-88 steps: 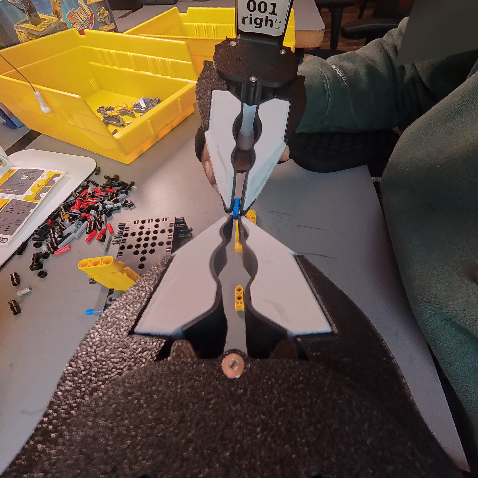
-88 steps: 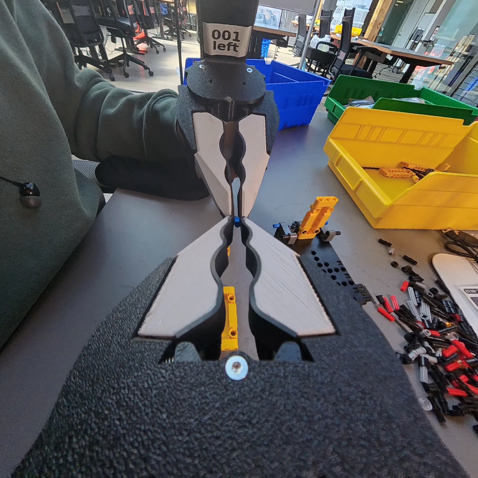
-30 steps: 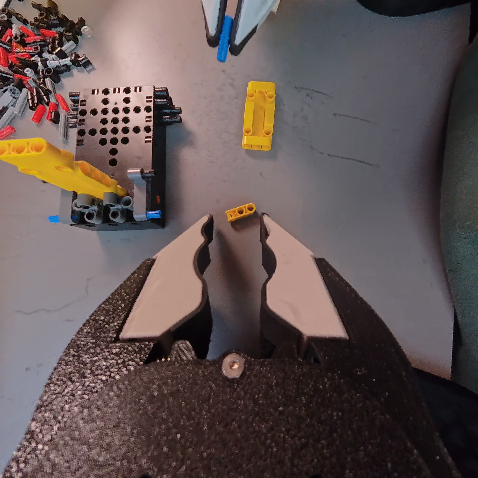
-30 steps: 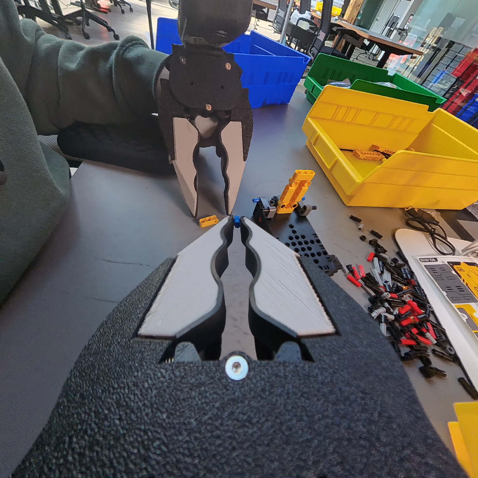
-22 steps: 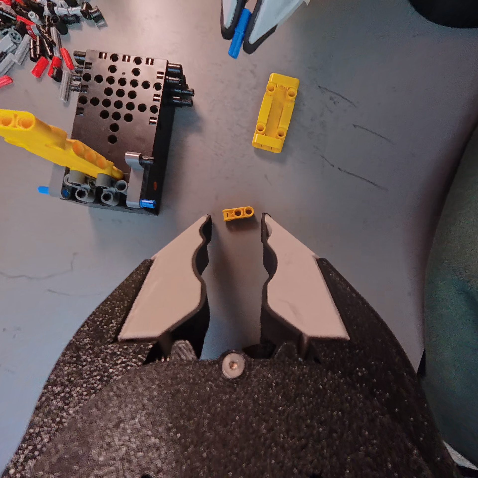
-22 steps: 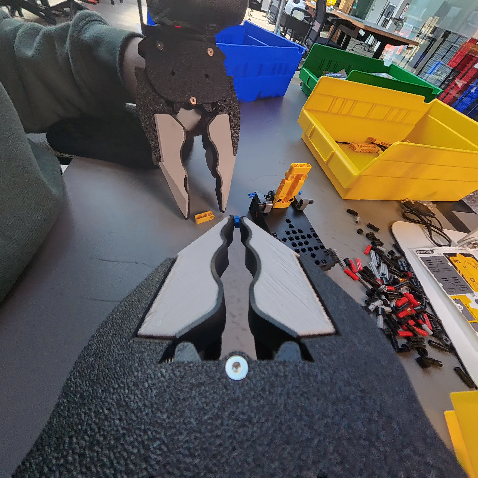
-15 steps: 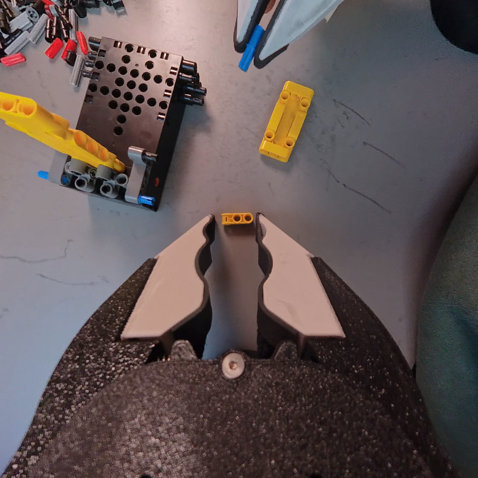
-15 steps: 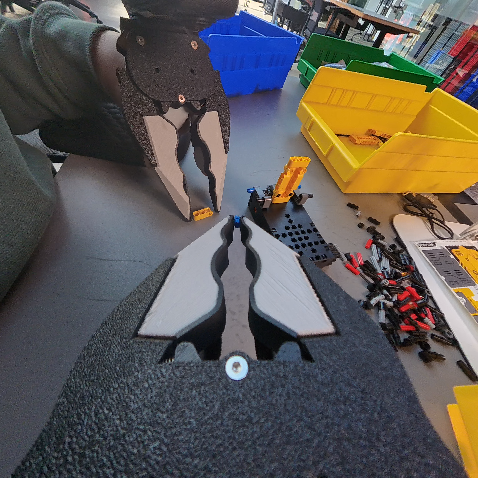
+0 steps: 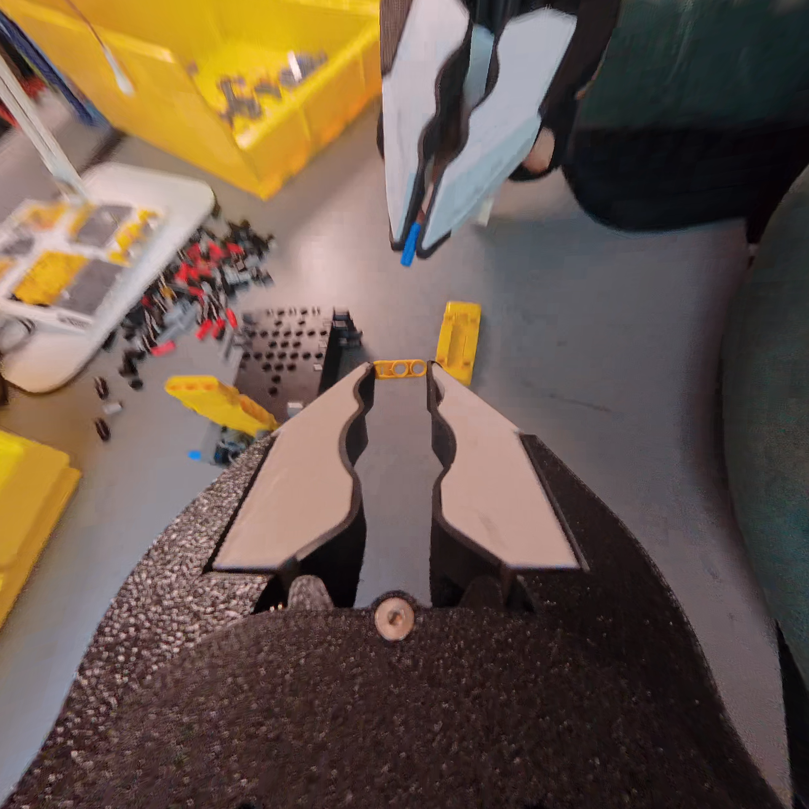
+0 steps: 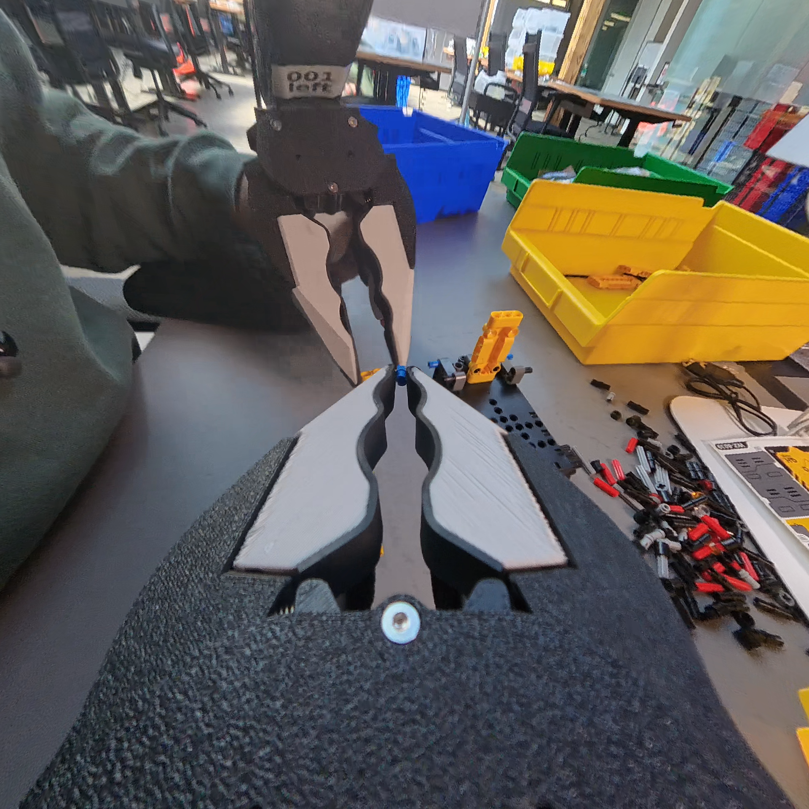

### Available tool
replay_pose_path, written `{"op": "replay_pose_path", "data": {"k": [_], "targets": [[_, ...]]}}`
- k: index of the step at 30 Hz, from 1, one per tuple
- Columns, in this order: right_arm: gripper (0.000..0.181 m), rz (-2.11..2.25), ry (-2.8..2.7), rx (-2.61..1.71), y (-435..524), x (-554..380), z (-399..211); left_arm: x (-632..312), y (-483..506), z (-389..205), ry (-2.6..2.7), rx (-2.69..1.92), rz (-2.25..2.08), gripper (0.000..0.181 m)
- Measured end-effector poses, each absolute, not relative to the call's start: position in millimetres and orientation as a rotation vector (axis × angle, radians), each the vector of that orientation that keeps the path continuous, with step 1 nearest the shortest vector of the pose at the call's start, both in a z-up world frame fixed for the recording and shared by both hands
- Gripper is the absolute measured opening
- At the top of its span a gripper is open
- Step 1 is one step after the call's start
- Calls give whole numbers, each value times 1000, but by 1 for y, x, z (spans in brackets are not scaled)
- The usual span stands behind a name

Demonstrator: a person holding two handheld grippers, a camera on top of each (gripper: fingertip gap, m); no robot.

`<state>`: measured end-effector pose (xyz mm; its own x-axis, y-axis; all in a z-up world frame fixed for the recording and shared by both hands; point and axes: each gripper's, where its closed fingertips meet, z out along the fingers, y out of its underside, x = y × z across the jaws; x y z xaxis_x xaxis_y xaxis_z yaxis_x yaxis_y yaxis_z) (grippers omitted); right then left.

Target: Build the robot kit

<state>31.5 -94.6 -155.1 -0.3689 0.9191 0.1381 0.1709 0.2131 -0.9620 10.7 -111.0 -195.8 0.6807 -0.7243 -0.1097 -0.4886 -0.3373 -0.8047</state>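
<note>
My left gripper (image 9: pixel 400 370) is shut on a small yellow two-hole beam (image 9: pixel 400 368), gripped by its ends between the fingertips, apparently just above the grey table. My right gripper (image 10: pixel 400 376) is shut on a short blue pin (image 10: pixel 400 375) that sticks out past its tips. In the left wrist view the right gripper (image 9: pixel 411 245) hangs a little beyond and above the beam, with the blue pin (image 9: pixel 408 251) pointing down. In the right wrist view the left gripper (image 10: pixel 376 372) faces mine almost tip to tip, and the yellow beam (image 10: pixel 370 373) is mostly hidden behind my finger.
A black perforated plate (image 9: pixel 284 350) with a long yellow beam (image 10: pixel 494 346) lies to one side. A yellow panel piece (image 9: pixel 457 346) lies near it. There are also loose red and black pins (image 10: pixel 691 525), an instruction sheet (image 10: pixel 766 473), yellow bins (image 10: pixel 656 284), a blue bin (image 10: pixel 437 170) and a person's green sleeve (image 10: pixel 131 197). One gripper's finger ends stand about 5 cm off the other's. The black perforated plate (image 9: pixel 284 350) sits 8 cm or so from the ends of my left fingers.
My left gripper closed on the small yellow beam, then tilted up from looking straight down and moved toward the right gripper. The right gripper stayed shut on the blue pin.
</note>
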Motion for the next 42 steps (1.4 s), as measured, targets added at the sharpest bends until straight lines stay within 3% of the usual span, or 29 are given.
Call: {"op": "replay_pose_path", "data": {"k": [7, 24, 42], "targets": [[5, 1401, -1551, -1035, -88, 36, -125, 33, -92, -136, 989, -1620, -266, 23], [4, 1343, -1738, -991, -103, 39, -148, 47, -109, -156, 1104, -1618, -363, 22], [4, 1192, -1821, -1331, -99, 28, -180, 34, -103, -190, 1339, -1658, 134, 26]]}}
